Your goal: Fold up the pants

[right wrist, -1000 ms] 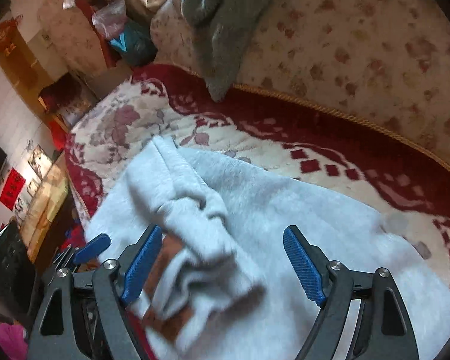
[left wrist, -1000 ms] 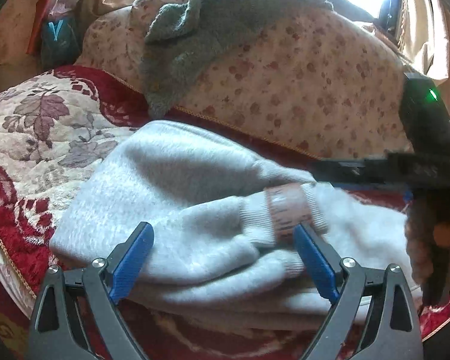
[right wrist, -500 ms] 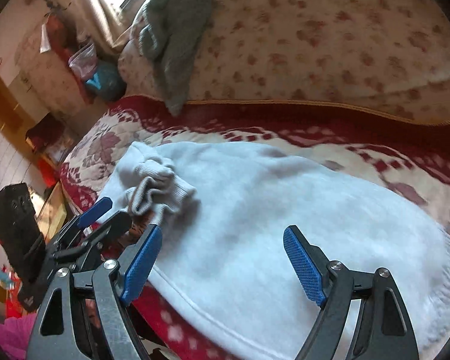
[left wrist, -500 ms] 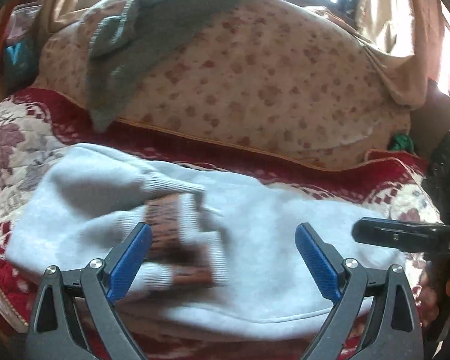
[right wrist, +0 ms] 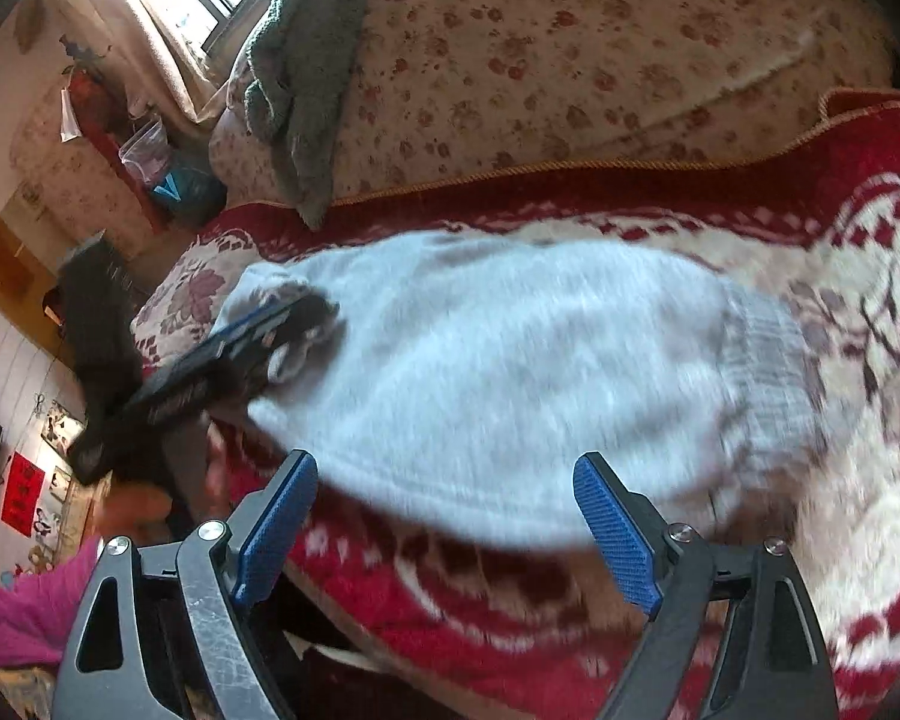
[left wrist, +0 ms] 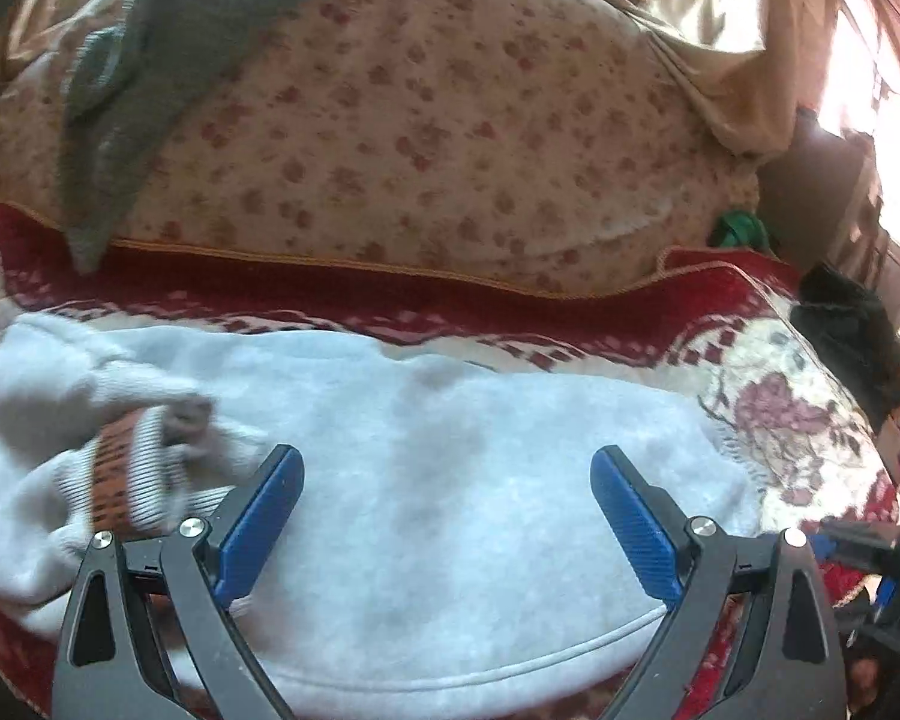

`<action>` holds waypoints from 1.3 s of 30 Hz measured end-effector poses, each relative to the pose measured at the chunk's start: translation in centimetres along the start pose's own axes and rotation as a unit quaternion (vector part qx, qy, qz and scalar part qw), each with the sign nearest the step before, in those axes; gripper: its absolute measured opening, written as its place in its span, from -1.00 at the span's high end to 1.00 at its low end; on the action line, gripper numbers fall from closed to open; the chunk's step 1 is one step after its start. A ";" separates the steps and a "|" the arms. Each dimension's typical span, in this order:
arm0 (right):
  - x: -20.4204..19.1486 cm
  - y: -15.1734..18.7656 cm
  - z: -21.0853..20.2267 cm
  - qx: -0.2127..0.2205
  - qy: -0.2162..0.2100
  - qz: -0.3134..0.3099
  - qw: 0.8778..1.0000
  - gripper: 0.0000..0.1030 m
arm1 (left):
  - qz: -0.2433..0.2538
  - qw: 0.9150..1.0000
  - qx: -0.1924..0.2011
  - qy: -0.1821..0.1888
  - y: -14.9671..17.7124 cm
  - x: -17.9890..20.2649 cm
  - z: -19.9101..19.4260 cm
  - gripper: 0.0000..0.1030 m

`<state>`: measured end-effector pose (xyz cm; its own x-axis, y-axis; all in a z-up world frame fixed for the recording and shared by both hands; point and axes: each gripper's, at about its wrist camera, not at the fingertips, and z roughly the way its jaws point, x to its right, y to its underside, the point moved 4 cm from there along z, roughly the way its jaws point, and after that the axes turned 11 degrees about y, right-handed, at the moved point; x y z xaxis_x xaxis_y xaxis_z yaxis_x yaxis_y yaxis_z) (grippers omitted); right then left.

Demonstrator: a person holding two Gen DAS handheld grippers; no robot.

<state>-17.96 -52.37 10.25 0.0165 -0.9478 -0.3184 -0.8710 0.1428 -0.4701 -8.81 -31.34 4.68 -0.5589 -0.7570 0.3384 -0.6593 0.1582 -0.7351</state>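
Note:
Light grey pants lie folded in a long band on the red flowered blanket. Their ribbed cuffs with a brown band rest on top at the left end. My left gripper hovers open over the middle of the pants, nothing pressed between its blue pads. In the right wrist view the pants stretch from the cuffs to a ribbed end. My right gripper stands over their near edge, jaws opening, no cloth pinched. The left gripper shows there beside the cuffs.
A flowered cushion rises behind the pants with a grey-green knit draped over it. A black item lies at the blanket's right end. The blanket's front edge drops off close below my right gripper. Pink cloth shows lower left.
Both grippers have slid right along the pants. The cuffs, earlier between the left jaws, now lie left of them. The right gripper left the cuffs and reached the near edge.

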 end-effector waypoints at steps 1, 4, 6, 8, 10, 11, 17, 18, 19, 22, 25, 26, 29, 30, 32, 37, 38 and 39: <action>0.5 0.7 -0.1 -0.003 -0.001 0.006 1.000 -0.77 | 0.007 1.000 -0.007 0.012 -0.2 0.4 0.5 -0.87; 1.7 2.4 0.2 -0.015 -0.005 0.029 0.999 -0.78 | 0.026 0.998 -0.030 0.040 -0.8 1.4 2.3 -0.87; 2.6 3.3 0.7 -0.025 -0.013 0.050 0.998 -0.79 | 0.040 0.996 -0.049 0.061 -1.2 1.9 3.5 -0.87; 3.4 4.0 1.5 -0.035 -0.022 0.074 0.996 -0.80 | 0.049 0.993 -0.065 0.082 -1.7 2.2 4.8 -0.87; 4.3 4.4 2.2 -0.036 -0.024 0.097 0.994 -0.81 | 0.057 0.988 -0.096 0.104 -2.1 2.3 6.3 -0.87; 4.7 4.5 2.6 -0.034 -0.027 0.107 0.993 -0.83 | 0.061 0.986 -0.110 0.110 -2.4 2.3 7.1 -0.87; 6.1 4.8 4.2 -0.011 -0.054 0.144 0.988 -0.85 | 0.118 0.966 -0.173 0.154 -4.1 3.8 10.8 -0.87; 6.0 4.8 4.2 0.000 -0.060 0.139 0.988 -0.85 | 0.130 0.962 -0.180 0.157 -4.4 4.1 11.4 -0.87; 5.9 4.8 4.3 0.013 -0.066 0.132 0.989 -0.87 | 0.138 0.959 -0.187 0.163 -4.7 4.3 12.1 -0.87; 5.6 5.0 4.6 0.040 -0.075 0.120 0.989 -0.93 | 0.145 0.950 -0.209 0.183 -5.3 4.8 14.2 -0.87; 5.4 5.0 4.5 0.065 -0.088 0.108 0.988 -0.96 | 0.147 0.938 -0.238 0.205 -5.3 5.2 16.7 -0.87; 5.3 4.9 4.6 0.070 -0.091 0.108 0.987 -0.97 | 0.152 0.935 -0.246 0.205 -5.2 5.3 17.3 -0.87; 5.4 4.5 4.9 0.086 -0.104 0.115 0.984 -0.98 | 0.173 0.920 -0.280 0.212 -4.7 5.8 19.1 -0.87; 5.4 4.3 5.1 0.091 -0.108 0.115 0.983 -0.98 | 0.179 0.916 -0.286 0.216 -4.5 6.0 19.5 -0.87; 5.5 3.9 5.4 0.097 -0.113 0.115 0.982 -0.98 | 0.181 0.905 -0.303 0.238 -4.3 6.4 20.2 -0.87; 5.4 3.8 5.6 0.106 -0.120 0.120 0.980 -0.99 | 0.190 0.882 -0.343 0.262 -3.8 7.2 22.0 -0.87; 5.5 3.7 5.5 0.107 -0.123 0.122 0.979 -0.99 | 0.187 0.876 -0.354 0.268 -3.6 7.3 22.4 -0.87; 5.5 3.7 5.5 0.106 -0.125 0.124 0.979 -0.99 | 0.181 0.870 -0.366 0.275 -3.3 7.3 22.7 -0.87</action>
<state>-18.34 -55.45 2.25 -0.0399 -0.7804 -0.6240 -0.7417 0.4415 -0.5049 0.71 -51.79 -3.79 -0.8198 -0.1876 0.5411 -0.4213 0.8375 -0.3480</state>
